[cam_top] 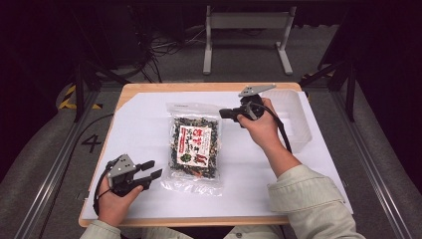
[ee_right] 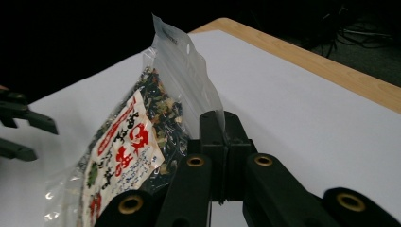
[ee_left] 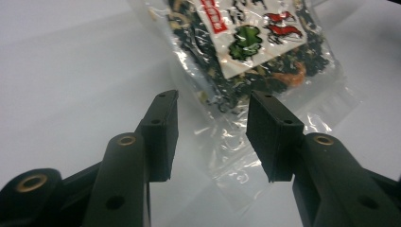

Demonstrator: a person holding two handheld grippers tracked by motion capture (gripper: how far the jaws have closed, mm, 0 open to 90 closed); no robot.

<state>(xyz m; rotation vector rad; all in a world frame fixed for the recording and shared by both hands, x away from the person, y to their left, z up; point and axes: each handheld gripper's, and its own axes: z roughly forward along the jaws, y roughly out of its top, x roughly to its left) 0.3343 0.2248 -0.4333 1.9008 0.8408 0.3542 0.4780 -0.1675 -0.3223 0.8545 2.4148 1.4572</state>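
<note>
Surface (cam_top: 149, 109): a wooden top under a white sheet, carrying everything.
Bin (cam_top: 298, 124): clear plastic, at the right edge of the sheet, just behind the right hand.
Bag (cam_top: 194, 144): a clear packet of dark dried mix with a white and red label, mid-sheet; in the right gripper view it stood tilted, its top edge up, its lower end seemingly resting on the sheet.
Right hand-held gripper (cam_top: 224, 113): jaws pressed together, pinching the bag's clear side edge near the top.
Left hand-held gripper (cam_top: 153, 169): jaws spread with nothing between them, just beside the bag's lower left corner; the left gripper view showed the crinkled clear seam (ee_left: 227, 142) lying past the pads.
Step in hand, as I judged it: raising the bag by one edge, likely toward the bin.
Doing it well: keep the pinch firm on the thin film, lift smoothly so the contents do not swing, and keep the left jaws clear of the seam.
</note>
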